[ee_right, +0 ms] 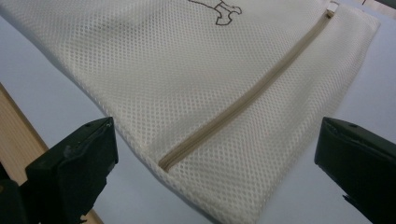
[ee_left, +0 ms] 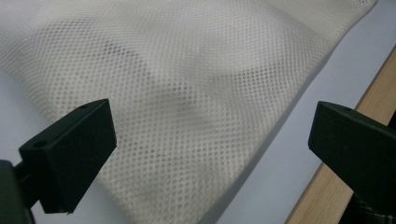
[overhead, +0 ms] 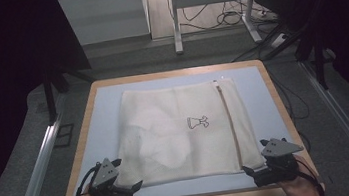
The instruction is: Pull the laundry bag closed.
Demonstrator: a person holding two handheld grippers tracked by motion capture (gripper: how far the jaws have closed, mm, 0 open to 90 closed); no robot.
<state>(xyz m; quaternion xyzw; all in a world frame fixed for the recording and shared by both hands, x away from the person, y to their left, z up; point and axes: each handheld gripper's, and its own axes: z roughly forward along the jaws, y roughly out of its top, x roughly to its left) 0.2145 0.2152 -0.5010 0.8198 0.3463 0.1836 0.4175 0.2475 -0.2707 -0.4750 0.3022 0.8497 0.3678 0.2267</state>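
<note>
- Mesh laundry bag lies flat mid-counter; left tool and right tool gape wide at its near corners
- Judgement: close on both corners evenly, avoiding the zipper end

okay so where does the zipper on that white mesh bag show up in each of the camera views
High view: the zipper runs down the right part of the mesh bag, from the far edge to the near right corner.
Left gripper view: the zipper is not in it; plain mesh lies between the open jaws.
Right gripper view: the zipper crosses diagonally from upper right to lower centre.
Shared landmark: the bag's mesh on the pale blue table.
</note>
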